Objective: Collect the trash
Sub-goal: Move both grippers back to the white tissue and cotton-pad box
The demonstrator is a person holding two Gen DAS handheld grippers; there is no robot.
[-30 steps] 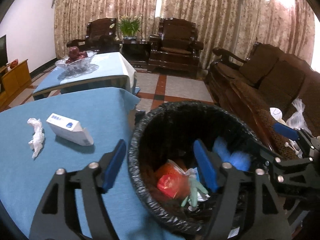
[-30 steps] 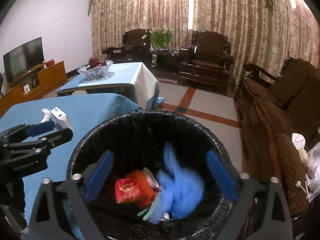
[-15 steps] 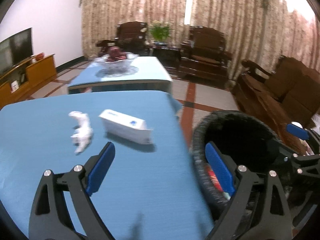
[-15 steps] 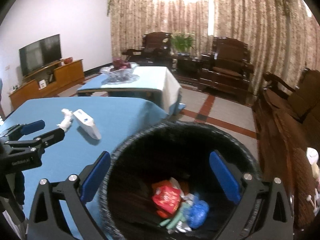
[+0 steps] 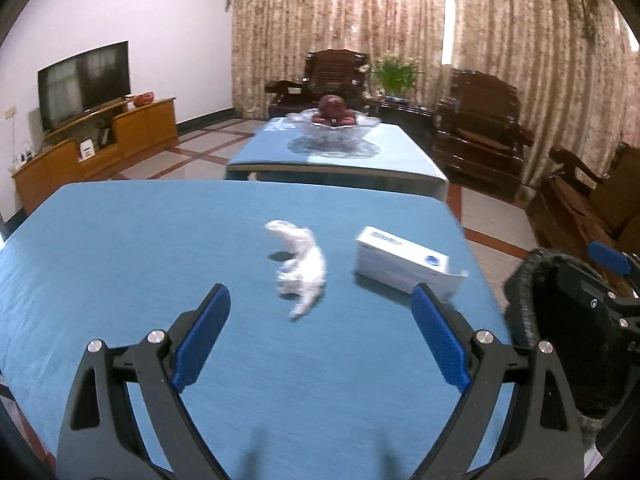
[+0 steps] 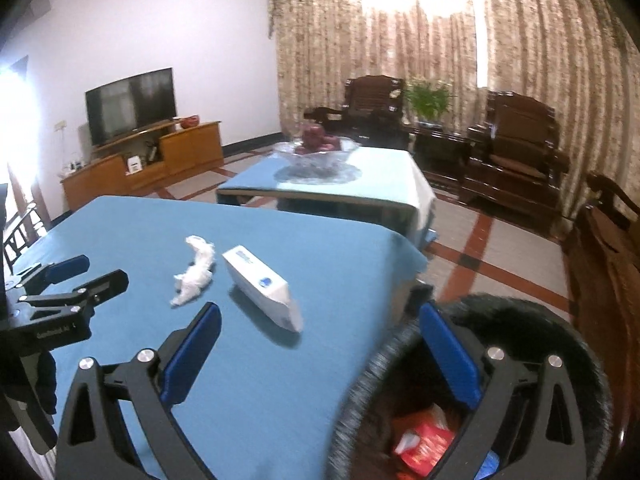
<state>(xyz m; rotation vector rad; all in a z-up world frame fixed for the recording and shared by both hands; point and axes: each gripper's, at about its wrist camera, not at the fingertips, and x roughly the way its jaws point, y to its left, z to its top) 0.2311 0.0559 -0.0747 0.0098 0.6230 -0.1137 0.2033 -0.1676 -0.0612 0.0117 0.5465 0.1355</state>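
Crumpled tissue [image 5: 301, 264] lies ahead of the open left tool [image 5: 320, 342].

Crumpled tissue [image 5: 302, 265]: white, twisted into a long ragged strip, lying flat on the blue tablecloth [image 5: 160, 248], near its middle.

White box [image 5: 404, 263]: oblong carton with blue print and a round blue mark, lying on its side just right of the tissue, apart from it; one end flap open.

Trash bin [image 6: 532, 332]: black-lined, round, upright past the table's right edge; holds a red wrapper [image 6: 426, 440] and other scraps.
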